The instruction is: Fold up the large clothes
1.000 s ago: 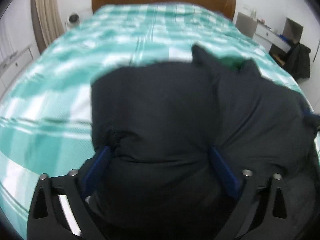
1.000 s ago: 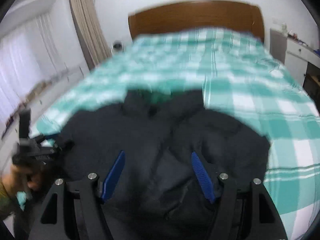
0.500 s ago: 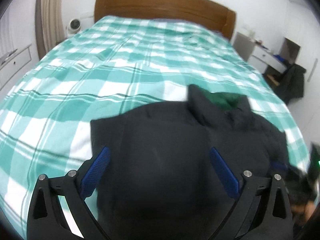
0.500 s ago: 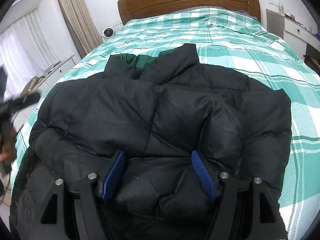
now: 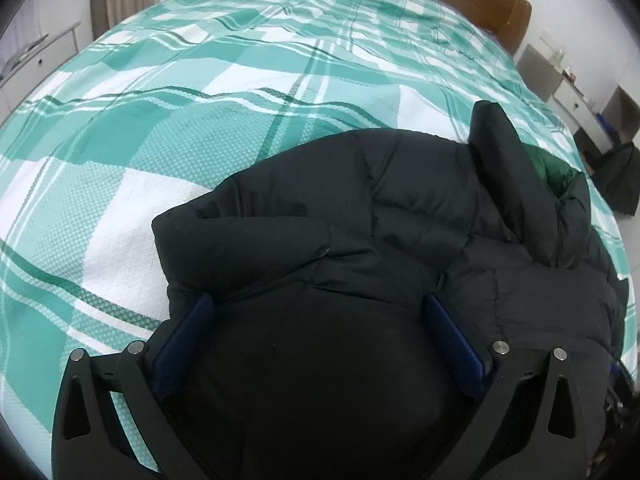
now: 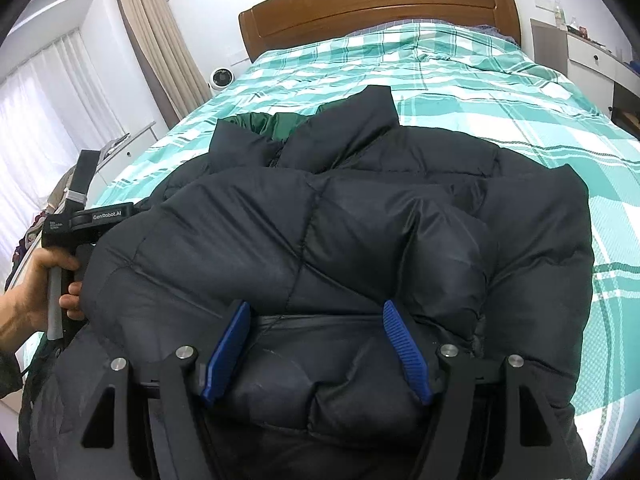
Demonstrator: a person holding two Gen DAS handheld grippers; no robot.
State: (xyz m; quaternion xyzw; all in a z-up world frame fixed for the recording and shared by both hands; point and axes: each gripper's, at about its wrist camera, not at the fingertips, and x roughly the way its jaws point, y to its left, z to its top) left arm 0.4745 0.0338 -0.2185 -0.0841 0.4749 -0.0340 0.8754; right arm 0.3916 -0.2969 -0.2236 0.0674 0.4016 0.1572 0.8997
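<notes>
Filling frame centre on the green-checked bed (image 6: 500, 80), the black puffer jacket (image 6: 320, 220) bulges between both grippers' (image 6: 316, 312) (image 5: 316, 304) blue pads; grip unclear.

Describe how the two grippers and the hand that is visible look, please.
Each gripper, left and right, has black triangular arms, silver bolts and ribbed blue pads. The left one's body reads "GenRobot.AI". The hand holds a grey handle; a dark sleeve edge shows.

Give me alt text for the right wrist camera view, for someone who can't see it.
A puffy black jacket with a green lining lies on a bed with a teal and white checked cover, bulging between the blue fingers of the right gripper. At the left edge, a hand holds the left gripper against the jacket; a wooden headboard stands behind.
</notes>
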